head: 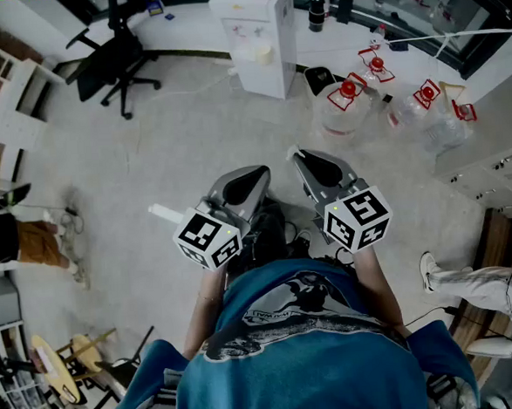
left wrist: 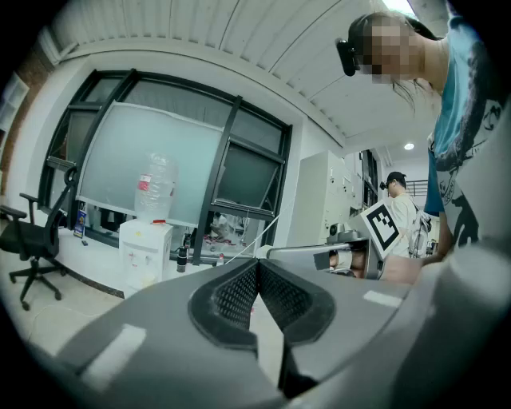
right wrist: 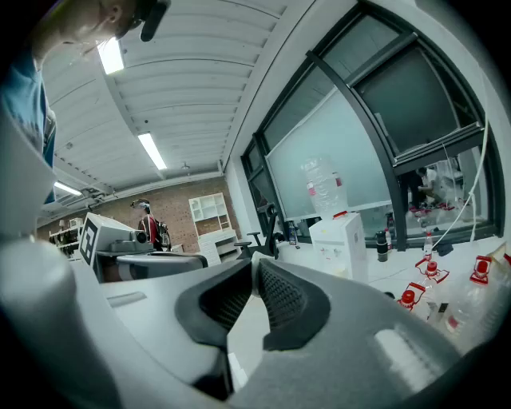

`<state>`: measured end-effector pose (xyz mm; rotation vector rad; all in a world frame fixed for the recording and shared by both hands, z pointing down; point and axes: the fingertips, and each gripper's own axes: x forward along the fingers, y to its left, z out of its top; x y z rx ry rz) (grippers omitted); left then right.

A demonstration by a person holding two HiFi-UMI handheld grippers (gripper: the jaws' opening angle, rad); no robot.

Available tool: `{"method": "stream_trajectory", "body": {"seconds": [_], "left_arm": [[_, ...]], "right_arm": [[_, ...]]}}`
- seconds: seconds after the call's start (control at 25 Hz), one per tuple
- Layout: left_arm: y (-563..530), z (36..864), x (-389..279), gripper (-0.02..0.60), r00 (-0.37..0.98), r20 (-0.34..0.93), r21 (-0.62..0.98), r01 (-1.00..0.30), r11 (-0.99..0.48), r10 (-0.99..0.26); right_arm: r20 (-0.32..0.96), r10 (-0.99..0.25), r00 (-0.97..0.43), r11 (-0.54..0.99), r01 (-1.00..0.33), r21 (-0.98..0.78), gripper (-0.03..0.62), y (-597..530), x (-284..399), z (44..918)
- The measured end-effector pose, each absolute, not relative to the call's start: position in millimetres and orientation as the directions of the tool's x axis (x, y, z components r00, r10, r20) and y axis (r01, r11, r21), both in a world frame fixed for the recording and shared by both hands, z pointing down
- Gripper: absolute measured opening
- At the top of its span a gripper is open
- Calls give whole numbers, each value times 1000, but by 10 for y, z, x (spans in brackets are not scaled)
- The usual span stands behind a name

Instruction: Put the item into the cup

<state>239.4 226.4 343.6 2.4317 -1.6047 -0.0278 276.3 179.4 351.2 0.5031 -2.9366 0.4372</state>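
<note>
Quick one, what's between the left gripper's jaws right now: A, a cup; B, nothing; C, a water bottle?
B: in the left gripper view, the left gripper has its jaws closed tip to tip, with nothing held between them.

I note a white water dispenser (head: 258,42), a black office chair (head: 119,56), a red-capped water jug (head: 343,106) and a second jug (head: 426,109) on the floor.

Small white item (head: 293,153), pinched at the very tip of the right claw (right wrist: 254,262), poking out a little. Up in the air. Too tiny to tell its shape.
</note>
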Motion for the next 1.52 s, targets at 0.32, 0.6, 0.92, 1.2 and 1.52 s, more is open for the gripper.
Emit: {"method": "stream_trajectory", "body": {"seconds": [0.32,0.6,0.92,1.2,1.52], "left_arm": [[2297,3456,2418,14,388,135,166,-916,-365,-912],[2139,3507,2225,14,392,132,188,-911,-366,-910],[1888,3602,1441,14,376,142,214,-915,-342,-916],[1521,3599,371,14,391,156,190,-913,-361,-907],[1310,3710,-568,14,479,193,202,-873,-443,-856]], "right_arm": [[146,-312,-939,878,-344,-334,29,1745,2778,3526],[156,-314,-937,872,-350,-342,30,1594,2647,3572],[176,-288,-941,865,-335,-373,31,1252,1828,3661],[201,-303,-931,834,-362,-416,31,947,800,3800],[224,-373,-901,789,-435,-434,31,685,-144,3923]]}}
